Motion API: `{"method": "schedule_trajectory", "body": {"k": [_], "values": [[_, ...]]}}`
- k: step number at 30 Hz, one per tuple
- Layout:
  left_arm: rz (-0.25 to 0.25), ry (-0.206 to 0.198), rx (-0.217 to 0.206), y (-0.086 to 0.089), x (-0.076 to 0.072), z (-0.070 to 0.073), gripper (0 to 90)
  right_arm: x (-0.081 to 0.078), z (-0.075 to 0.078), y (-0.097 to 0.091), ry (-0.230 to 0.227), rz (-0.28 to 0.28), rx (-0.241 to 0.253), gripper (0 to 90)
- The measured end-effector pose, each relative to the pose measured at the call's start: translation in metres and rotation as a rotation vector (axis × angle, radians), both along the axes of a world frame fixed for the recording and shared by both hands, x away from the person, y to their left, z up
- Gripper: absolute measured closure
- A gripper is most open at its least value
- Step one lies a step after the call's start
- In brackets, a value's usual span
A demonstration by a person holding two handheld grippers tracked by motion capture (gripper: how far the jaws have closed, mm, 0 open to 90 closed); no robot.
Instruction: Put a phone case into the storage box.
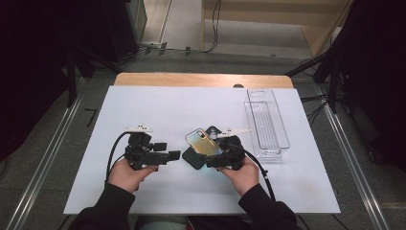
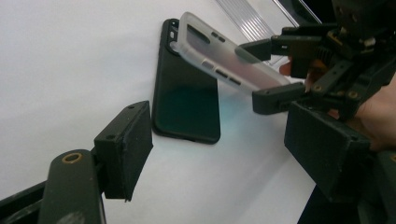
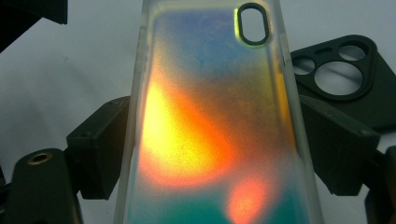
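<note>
— White sheet (image 1: 143,103) over the table; at its left we log the left gripper (image 1: 176,155), jaws spread, nothing between them.

— Agreed. Moving right, we note the dark phone case (image 1: 193,157) flat on the sheet, then the iridescent case (image 1: 203,142) tilted above it, pinched by its edges in the right gripper (image 1: 214,160). Clear tray (image 1: 266,122) far right.

This is looking like a lab set up for recording. A white sheet (image 1: 158,103) is covering a small wooden table (image 1: 201,79), which is standing on grey carpet between metal floor rails (image 1: 45,163). Dark stands (image 1: 72,76) and black curtains are flanking it, and cables (image 1: 210,28) are running across the floor behind. A person is sitting there holding camera-bearing hand tools.
</note>
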State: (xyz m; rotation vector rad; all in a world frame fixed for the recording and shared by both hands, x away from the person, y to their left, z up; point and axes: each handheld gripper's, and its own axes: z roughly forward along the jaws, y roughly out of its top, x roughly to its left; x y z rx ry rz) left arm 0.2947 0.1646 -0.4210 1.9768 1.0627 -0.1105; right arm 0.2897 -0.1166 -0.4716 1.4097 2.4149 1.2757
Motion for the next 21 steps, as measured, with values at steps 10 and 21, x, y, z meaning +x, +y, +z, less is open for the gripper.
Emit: {"method": "schedule_trajectory", "body": {"k": [10, 21], "values": [[0.05, -0.012, 0.014, -0.008, 0.013, 0.001, 23.6, 0.0, -0.005, 0.018, 0.006, -0.045, 0.03, 14.8], [0.09, -0.023, 0.016, -0.015, 0.024, 0.005, 23.7, 0.001, -0.008, 0.026, 0.03, -0.095, 0.11, 14.8]]}}
